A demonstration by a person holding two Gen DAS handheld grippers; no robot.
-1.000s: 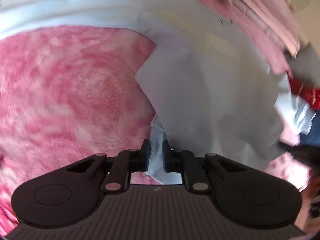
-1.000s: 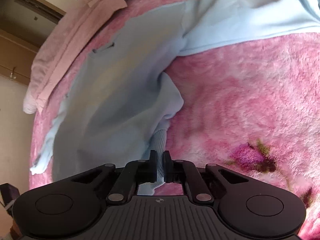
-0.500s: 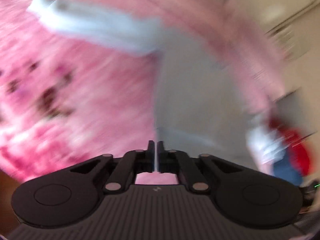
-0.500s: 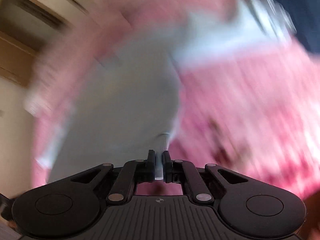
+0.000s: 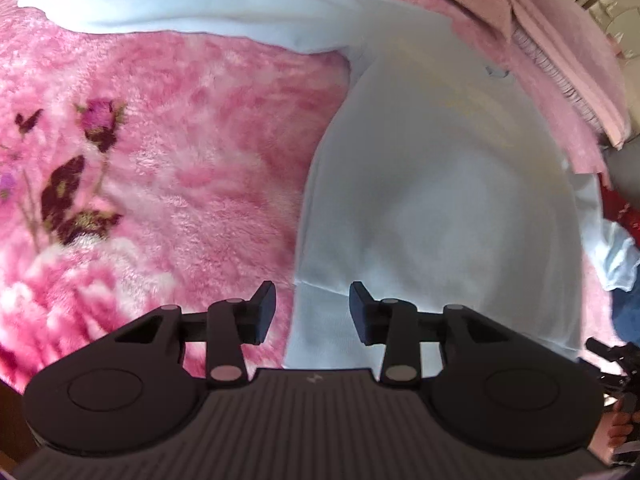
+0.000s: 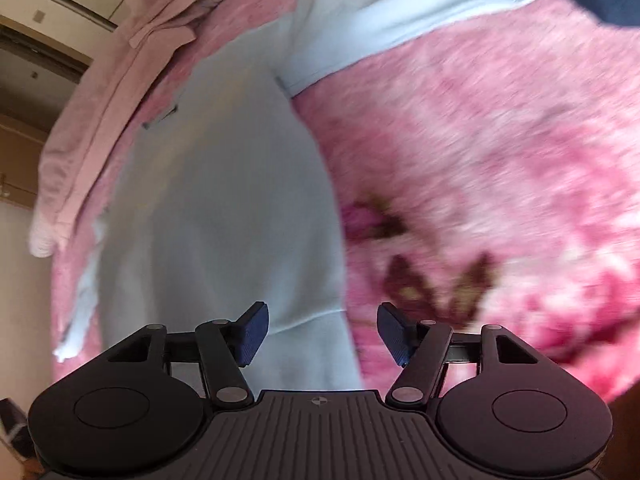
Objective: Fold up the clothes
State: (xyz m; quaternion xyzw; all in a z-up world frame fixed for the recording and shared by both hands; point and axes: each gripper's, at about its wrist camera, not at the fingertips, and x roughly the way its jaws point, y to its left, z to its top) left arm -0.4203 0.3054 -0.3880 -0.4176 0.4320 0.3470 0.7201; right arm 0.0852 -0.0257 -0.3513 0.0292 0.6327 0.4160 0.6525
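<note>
A pale blue long-sleeved top (image 5: 432, 208) lies flat on a pink floral fleece blanket (image 5: 168, 184), one sleeve stretched out to the upper left (image 5: 172, 4). My left gripper (image 5: 312, 312) is open and empty just above the top's hem at its left edge. In the right wrist view the same top (image 6: 224, 220) runs up the middle-left, its other sleeve reaching to the upper right (image 6: 400, 12). My right gripper (image 6: 320, 332) is open and empty over the hem's right edge.
A folded pink garment (image 5: 560, 40) lies beyond the top's collar, also seen in the right wrist view (image 6: 104, 112). Red, white and blue clothes (image 5: 616, 248) sit at the far right. A wall and wooden frame (image 6: 24, 88) show at the left.
Both grippers were shut on the top's hem and pulled it back fast. Now both have opened and let go, and the top lies spread flat.
</note>
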